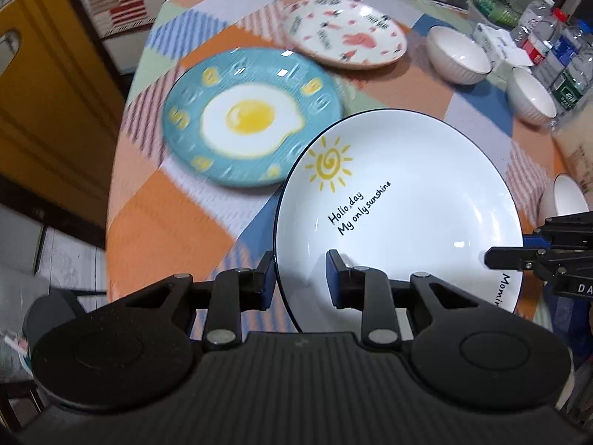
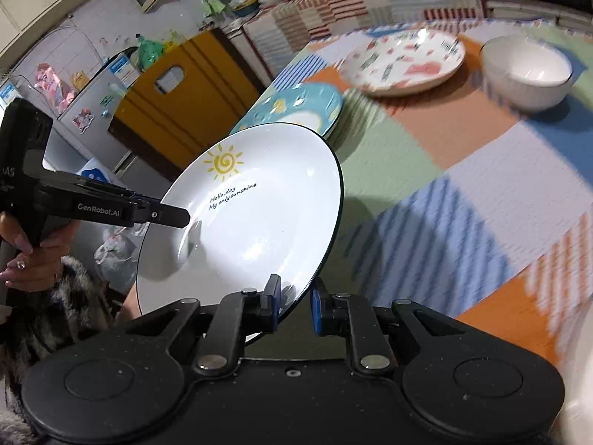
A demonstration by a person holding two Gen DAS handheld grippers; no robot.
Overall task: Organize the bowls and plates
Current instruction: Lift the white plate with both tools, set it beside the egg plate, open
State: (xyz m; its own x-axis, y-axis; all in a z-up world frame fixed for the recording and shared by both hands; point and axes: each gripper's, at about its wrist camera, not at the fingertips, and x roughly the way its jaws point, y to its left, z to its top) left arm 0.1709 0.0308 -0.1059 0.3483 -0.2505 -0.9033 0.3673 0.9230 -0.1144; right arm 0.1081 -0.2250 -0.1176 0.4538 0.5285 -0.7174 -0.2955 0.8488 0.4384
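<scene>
A white plate with a sun drawing is held tilted above the table by both grippers. My left gripper is shut on its near left rim; it also shows in the right wrist view. My right gripper is shut on the plate at its near right rim and shows at the right of the left wrist view. A blue plate with a fried-egg picture lies beyond, partly under the sun plate. A white plate with pink figures lies farther back.
Two white ribbed bowls stand at the right, a third near the right edge. Water bottles stand behind them. The table has a checked cloth. A yellow cabinet is at the left.
</scene>
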